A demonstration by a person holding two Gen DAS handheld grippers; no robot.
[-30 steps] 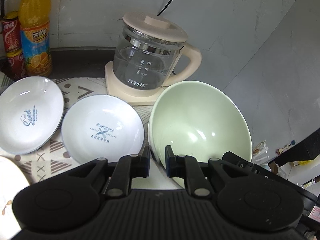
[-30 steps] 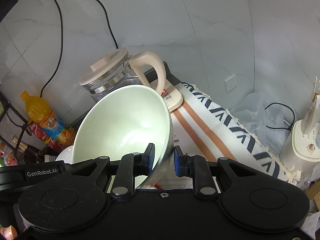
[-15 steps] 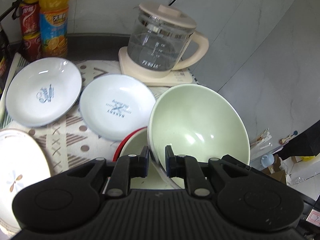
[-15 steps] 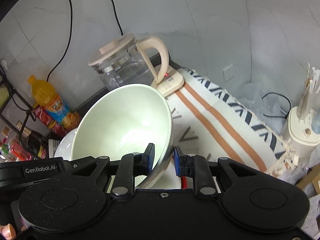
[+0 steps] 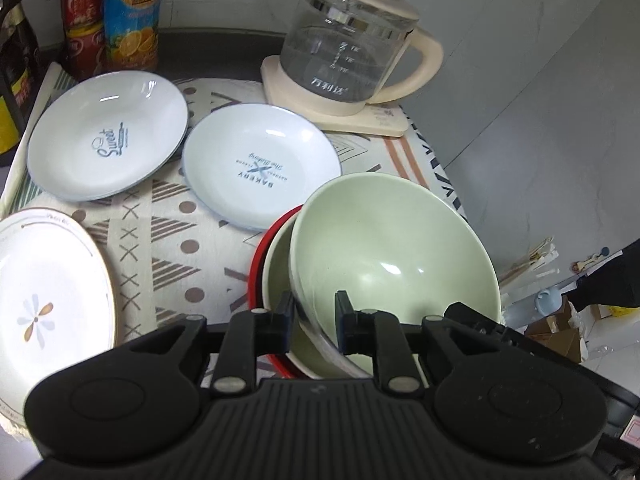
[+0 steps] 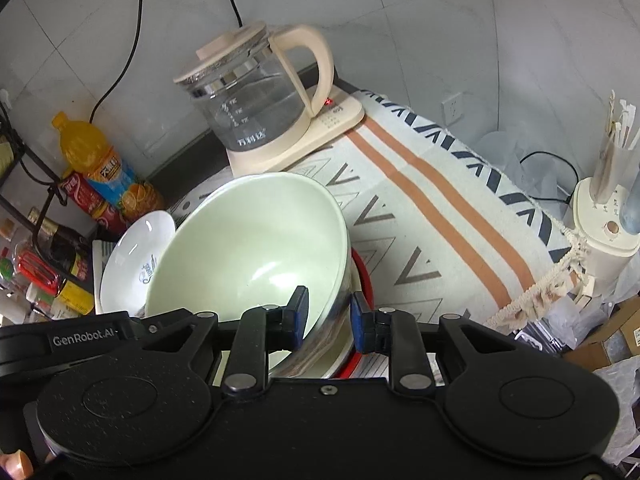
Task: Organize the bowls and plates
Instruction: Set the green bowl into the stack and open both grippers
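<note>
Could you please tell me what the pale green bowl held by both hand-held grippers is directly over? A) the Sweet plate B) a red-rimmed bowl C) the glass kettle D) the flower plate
B: the green bowl is tilted over the red-rimmed bowl.

From my left wrist view, the green bowl (image 5: 392,252) covers most of the red-rimmed bowl (image 5: 276,268); the flower plate (image 5: 44,300) is cropped left.
</note>
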